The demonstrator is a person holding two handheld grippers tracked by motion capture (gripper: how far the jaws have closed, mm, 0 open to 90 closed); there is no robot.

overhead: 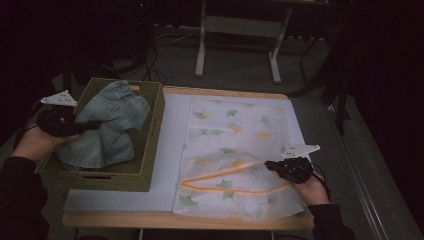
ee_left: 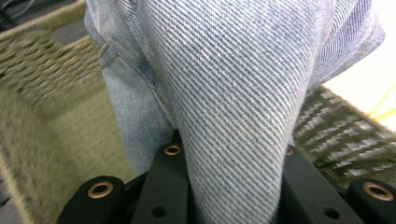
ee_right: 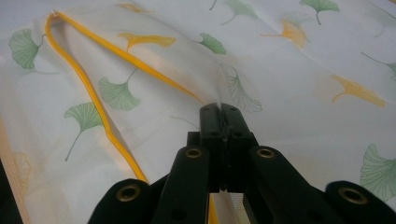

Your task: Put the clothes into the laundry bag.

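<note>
Both forearms wear dark long sleeves (overhead: pixel 20 192) reaching to the wrists. Each claw is matte black: the left claw (overhead: pixel 92 125) and the right claw (overhead: pixel 270 165) both carry a pale grey three-cornered plate (overhead: pixel 300 149) on top. Brass-ringed screw holes (ee_right: pixel 193 152) dot the black arms behind the jaws. A thin black cable (overhead: pixel 322 180) loops behind the right claw.

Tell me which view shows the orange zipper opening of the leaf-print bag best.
The high view: the whole zipper opening shows, gaping across the near end of the bag. The right gripper view shows part of it close up, with the right tool pinching the edge. The left gripper view catches a blurred yellow sliver.
</note>
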